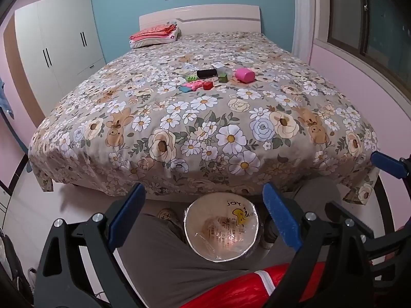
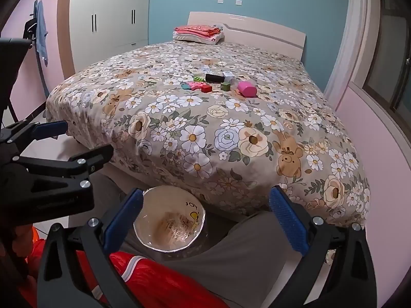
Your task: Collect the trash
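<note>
Reaching toward the small clutter upper centre of the frame is the step: both the left gripper [image 1: 204, 217] and right gripper [image 2: 205, 220] gape wide, empty. Bring one over the black cylinder [image 1: 206, 73] (toys nearby), then drop it in the round plastic-lined bin [image 1: 221, 229] low centre.

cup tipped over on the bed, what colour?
Pink cup, clearest in the right wrist view.
</note>
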Demonstrator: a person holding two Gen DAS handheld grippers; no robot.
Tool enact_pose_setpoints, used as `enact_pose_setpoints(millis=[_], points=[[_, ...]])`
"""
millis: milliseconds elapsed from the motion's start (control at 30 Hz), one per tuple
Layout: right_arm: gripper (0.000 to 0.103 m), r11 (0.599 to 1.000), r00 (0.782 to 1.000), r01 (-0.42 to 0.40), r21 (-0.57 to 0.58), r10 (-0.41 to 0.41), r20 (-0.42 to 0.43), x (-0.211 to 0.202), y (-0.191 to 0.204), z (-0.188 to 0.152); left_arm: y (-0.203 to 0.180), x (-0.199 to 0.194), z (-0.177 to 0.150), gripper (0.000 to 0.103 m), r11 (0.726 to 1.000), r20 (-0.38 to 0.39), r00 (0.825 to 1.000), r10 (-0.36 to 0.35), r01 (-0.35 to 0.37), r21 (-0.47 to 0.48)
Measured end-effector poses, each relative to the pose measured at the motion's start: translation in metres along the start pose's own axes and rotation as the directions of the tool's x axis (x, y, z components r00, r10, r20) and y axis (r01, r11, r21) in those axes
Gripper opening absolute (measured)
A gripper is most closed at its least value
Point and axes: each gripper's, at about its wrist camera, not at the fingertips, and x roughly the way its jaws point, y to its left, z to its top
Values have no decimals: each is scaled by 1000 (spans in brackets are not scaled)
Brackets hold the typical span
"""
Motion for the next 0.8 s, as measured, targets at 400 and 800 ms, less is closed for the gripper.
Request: enact_pose_setpoints(millis=[400, 800], points=[[100, 1000, 1000, -11, -5, 11, 4, 0, 5, -1, -6, -1, 3, 91, 1000, -4, 1000, 3, -3, -2], [100, 1000, 1000, -21, -11, 21, 5, -1, 6, -2, 0, -2, 2, 91, 1000, 0, 1000, 1, -1, -3]])
